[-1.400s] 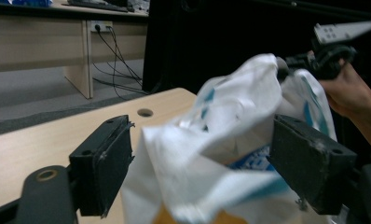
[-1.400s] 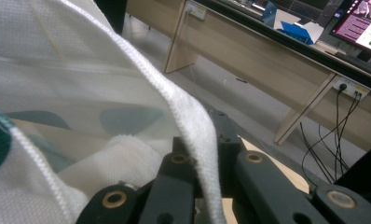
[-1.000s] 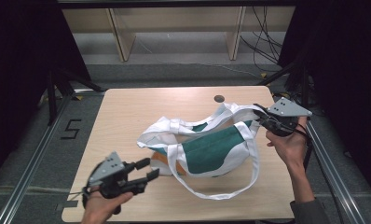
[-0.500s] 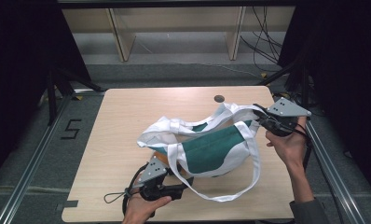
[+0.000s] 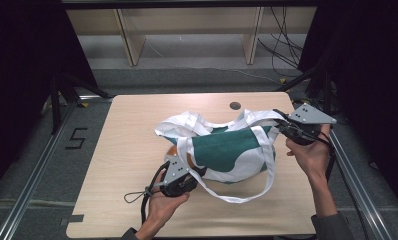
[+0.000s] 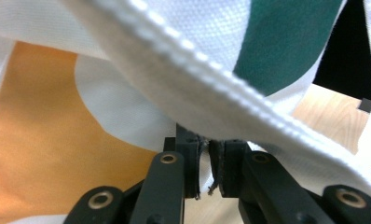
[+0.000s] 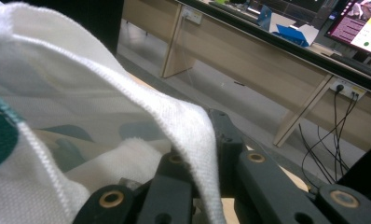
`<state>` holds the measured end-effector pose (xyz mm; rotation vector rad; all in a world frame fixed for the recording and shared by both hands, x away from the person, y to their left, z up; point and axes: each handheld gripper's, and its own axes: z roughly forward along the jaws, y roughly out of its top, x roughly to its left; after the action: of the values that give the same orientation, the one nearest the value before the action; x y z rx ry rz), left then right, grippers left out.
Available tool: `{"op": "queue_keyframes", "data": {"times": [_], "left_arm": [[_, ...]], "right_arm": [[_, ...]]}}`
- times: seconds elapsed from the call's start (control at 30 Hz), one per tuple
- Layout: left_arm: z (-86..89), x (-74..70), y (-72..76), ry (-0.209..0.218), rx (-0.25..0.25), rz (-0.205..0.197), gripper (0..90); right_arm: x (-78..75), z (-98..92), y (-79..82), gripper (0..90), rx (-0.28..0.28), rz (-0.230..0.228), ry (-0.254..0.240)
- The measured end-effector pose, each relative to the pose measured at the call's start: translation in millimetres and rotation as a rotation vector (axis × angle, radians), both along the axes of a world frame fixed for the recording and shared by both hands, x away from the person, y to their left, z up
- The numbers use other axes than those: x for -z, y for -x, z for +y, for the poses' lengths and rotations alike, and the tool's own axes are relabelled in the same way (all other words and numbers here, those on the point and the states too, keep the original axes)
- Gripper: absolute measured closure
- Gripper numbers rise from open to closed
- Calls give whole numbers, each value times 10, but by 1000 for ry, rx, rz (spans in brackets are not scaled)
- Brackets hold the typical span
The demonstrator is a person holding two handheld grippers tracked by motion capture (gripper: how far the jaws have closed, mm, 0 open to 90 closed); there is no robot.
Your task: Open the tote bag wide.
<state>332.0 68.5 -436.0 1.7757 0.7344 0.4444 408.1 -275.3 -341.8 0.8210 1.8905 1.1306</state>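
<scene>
pale wood table (image 5: 132,150), crumpled woven-cotton tote (image 5: 227,150)

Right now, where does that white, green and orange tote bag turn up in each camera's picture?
High view: tote bag mid-table, between the grippers.
Left gripper view: its cloth across the top, pinched below.
Right gripper view: its cloth at left, draped over the jaws.
Shared landmark: the green patch.

Our right gripper (image 7: 207,186): lower centre, jaws pinched on white cloth.
Our bag (image 7: 58,116): white with green patches, left half.
Wooden desk (image 7: 249,51): upper right.
Monitor (image 7: 360,23): top right corner.
</scene>
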Motion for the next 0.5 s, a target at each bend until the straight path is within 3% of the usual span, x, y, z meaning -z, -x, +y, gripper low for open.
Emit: {"op": "queue_keyframes", "data": {"times": [0.03, 0.13, 0.2, 0.3, 0.37, 0.4, 0.5], "left_arm": [[0, 0, 0, 0, 0, 0, 825], [1, -19, -66, 11, -8, 6, 827], [3, -17, -126, 9, -11, 11, 828], [7, -4, -168, 20, -22, 31, 828], [-3, 6, -208, 37, -25, 48, 831], [-14, 8, -218, 40, -31, 53, 833], [-24, 3, -236, 50, -30, 60, 835]], "right_arm": [[0, 0, 0, 860, 0, 0, 0], [2, -41, -37, 744, 40, 8, -50], [-91, -115, 9, 647, 52, 5, -114], [-195, -160, 72, 612, 53, 1, -137], [-267, -170, 149, 598, 31, 0, -133], [-305, -141, 210, 586, 46, 2, -115], [-314, -146, 194, 568, 51, 11, -113]]}}
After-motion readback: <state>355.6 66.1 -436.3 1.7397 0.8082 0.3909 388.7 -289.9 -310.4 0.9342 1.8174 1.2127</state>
